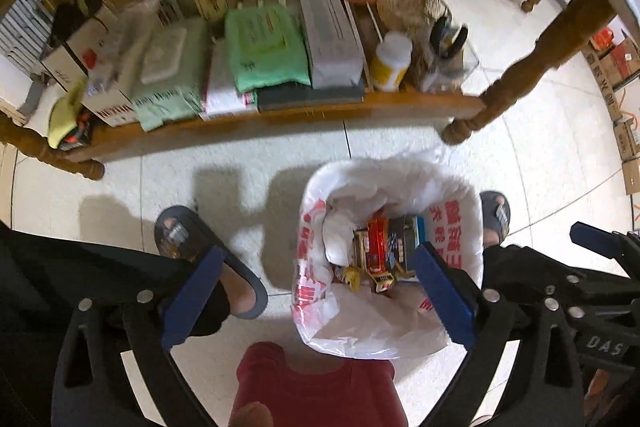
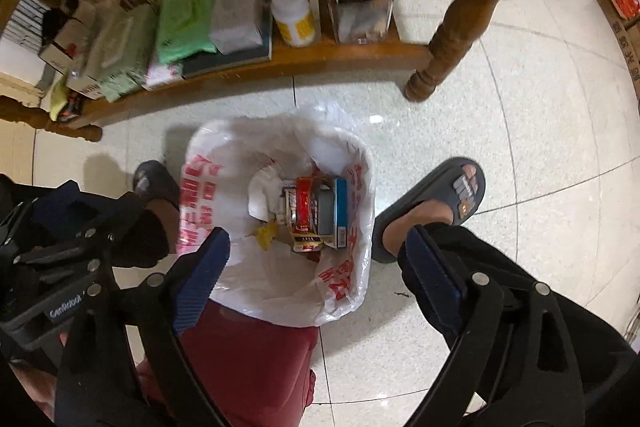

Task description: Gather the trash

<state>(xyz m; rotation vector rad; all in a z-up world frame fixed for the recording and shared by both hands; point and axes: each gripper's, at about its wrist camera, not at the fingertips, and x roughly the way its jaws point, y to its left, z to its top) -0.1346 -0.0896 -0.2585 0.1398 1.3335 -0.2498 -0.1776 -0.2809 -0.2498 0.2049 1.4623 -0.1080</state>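
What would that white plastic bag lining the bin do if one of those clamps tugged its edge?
The white plastic bag looks thin and crinkled, so it would probably fold and stretch rather than hold shape. It seems only draped over the rim, so a tug might slip it loose. The cartons inside would likely weigh its bottom down a little.

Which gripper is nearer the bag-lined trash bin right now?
Right, narrowly. The right gripper hangs open over the trash bin, the bin's near rim between its fingers. The left gripper is open too, offset left: only its right finger overlaps the bin.
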